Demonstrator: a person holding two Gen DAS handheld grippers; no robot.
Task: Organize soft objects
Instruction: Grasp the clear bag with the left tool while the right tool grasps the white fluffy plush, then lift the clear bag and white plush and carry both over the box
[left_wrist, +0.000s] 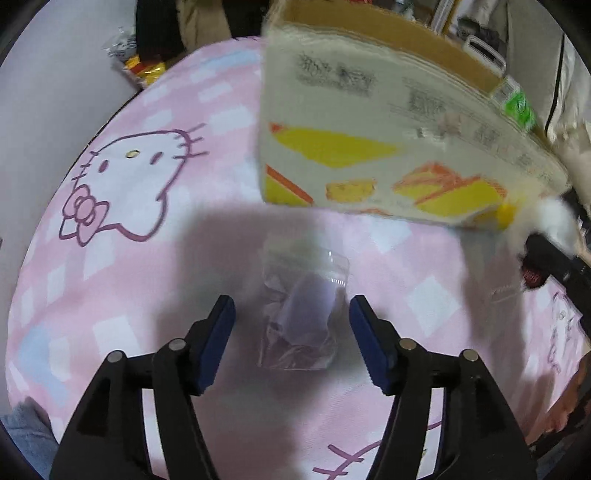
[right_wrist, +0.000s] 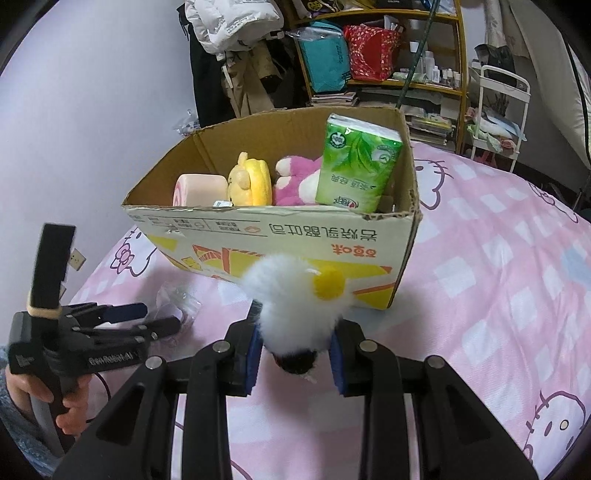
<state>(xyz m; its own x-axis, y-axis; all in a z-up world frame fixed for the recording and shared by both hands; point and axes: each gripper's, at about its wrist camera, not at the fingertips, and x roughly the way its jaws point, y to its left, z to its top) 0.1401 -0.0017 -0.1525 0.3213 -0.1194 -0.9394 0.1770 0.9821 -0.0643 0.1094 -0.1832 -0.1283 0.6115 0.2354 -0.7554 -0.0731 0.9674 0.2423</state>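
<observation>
A white fluffy toy (right_wrist: 295, 295) is gripped between the right gripper (right_wrist: 297, 360) fingers, before the cardboard box (right_wrist: 295, 236); a plastic bag (left_wrist: 301, 314) is framed by the spread-apart left gripper (left_wrist: 291, 321) fingers.

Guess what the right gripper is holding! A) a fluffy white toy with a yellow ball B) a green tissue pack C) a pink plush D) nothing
A: the right gripper is squeezed shut on the fluffy white toy, in front of the cardboard box.

Left view motion-blurred w/ shadow; fisheye edges warped, dark.
</observation>
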